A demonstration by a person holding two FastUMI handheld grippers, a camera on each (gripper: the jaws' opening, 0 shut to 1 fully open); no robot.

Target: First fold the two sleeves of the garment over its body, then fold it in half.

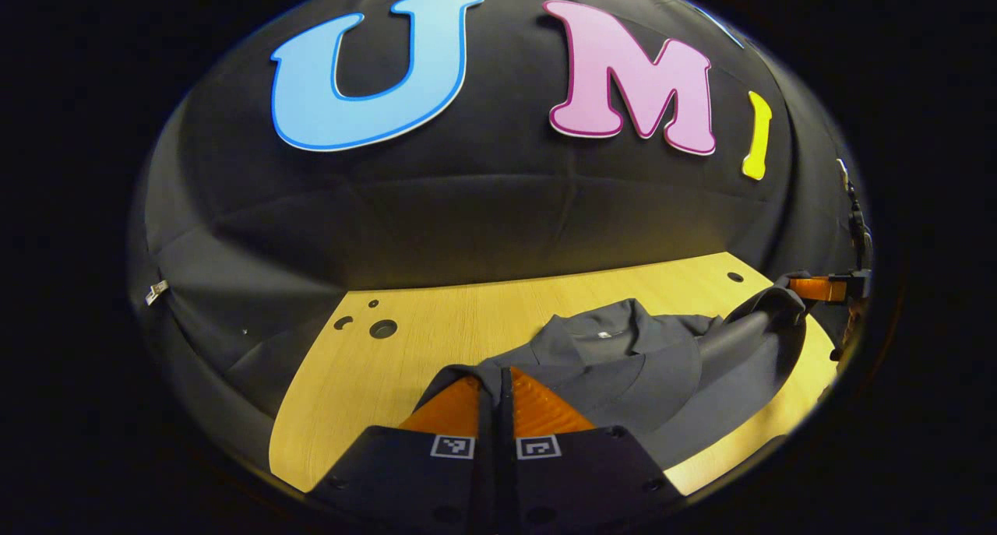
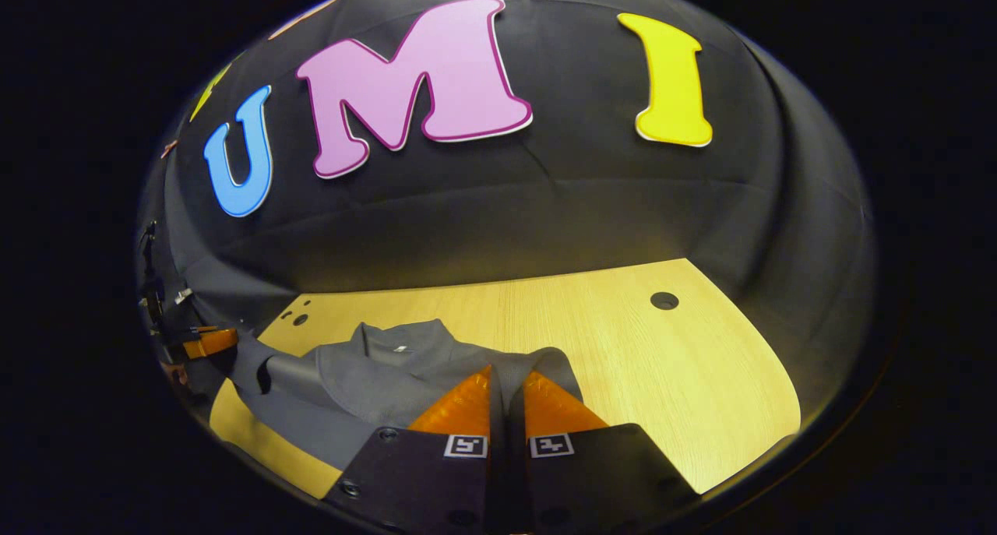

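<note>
At the bottom of the left gripper view we see the left gripper (image 1: 495, 399) with its jaws pressed together on a thin fold of the dark grey collared cloth garment (image 1: 623, 364); a strip of grey fabric runs between the two fingers. At the bottom of the right gripper view the right gripper (image 2: 507, 399) does the same, its jaws pinching an edge of the garment (image 2: 374, 379) with cloth caught in the narrow gap.

Beyond the fingers, the garment lies on the pale wooden surface (image 1: 436, 317), lower centre to lower right in the left gripper view and lower left in the right gripper view. Its collar (image 1: 604, 329) faces up at the far end. A sleeve or side panel rises toward the right gripper's fingers (image 1: 818, 288) at the right edge of the left gripper view, so the cloth is partly lifted there, not lying flat.

We judge that the garment is mid-fold: both sides are gripped and held off the surface, yet we can't tell whether these are the sleeves going over the body or the hem coming up for the halving. The collar is uncovered, so the fold in half isn't finished.
</note>
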